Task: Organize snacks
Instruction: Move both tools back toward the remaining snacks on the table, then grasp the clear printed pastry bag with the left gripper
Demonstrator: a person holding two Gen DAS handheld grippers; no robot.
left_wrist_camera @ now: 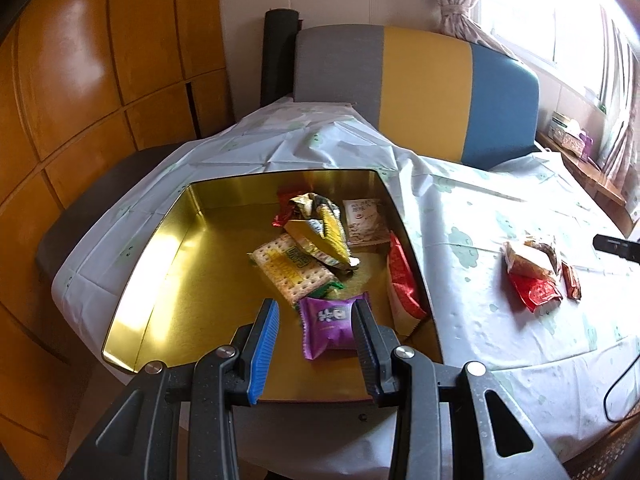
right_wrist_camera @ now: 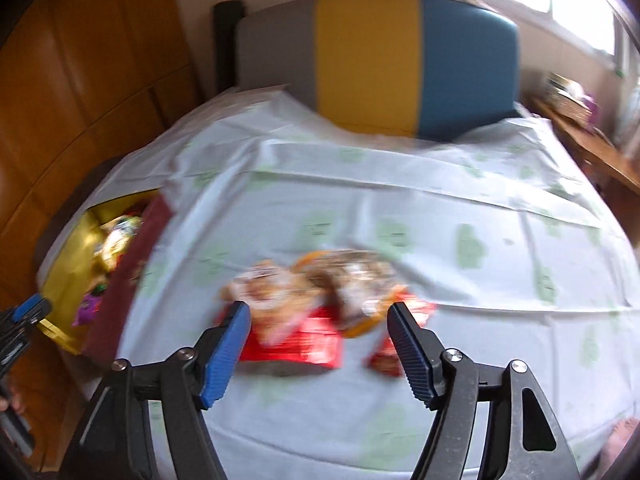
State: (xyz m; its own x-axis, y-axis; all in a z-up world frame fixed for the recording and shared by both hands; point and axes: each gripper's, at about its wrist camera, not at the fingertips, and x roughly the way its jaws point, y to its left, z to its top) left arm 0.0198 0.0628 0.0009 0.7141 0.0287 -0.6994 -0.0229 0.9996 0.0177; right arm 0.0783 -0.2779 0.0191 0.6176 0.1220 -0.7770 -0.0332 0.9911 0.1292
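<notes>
Left gripper (left_wrist_camera: 316,320) jaws part-spread over purple pack (left_wrist_camera: 330,326) lying flat in gold tin (left_wrist_camera: 160,248), nothing pinched; right gripper (right_wrist_camera: 318,332) spread wide above snack pile (right_wrist_camera: 316,292) on cloth (right_wrist_camera: 440,208) (blurred, axis unclear)

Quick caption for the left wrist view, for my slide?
Left gripper over the gold tin, purple packet between its fingers; more snacks wait on the tablecloth.

Orange wood panelling (left_wrist_camera: 80,92), tricolour chair back (left_wrist_camera: 420,92), bright curtained window (left_wrist_camera: 560,20)
</notes>
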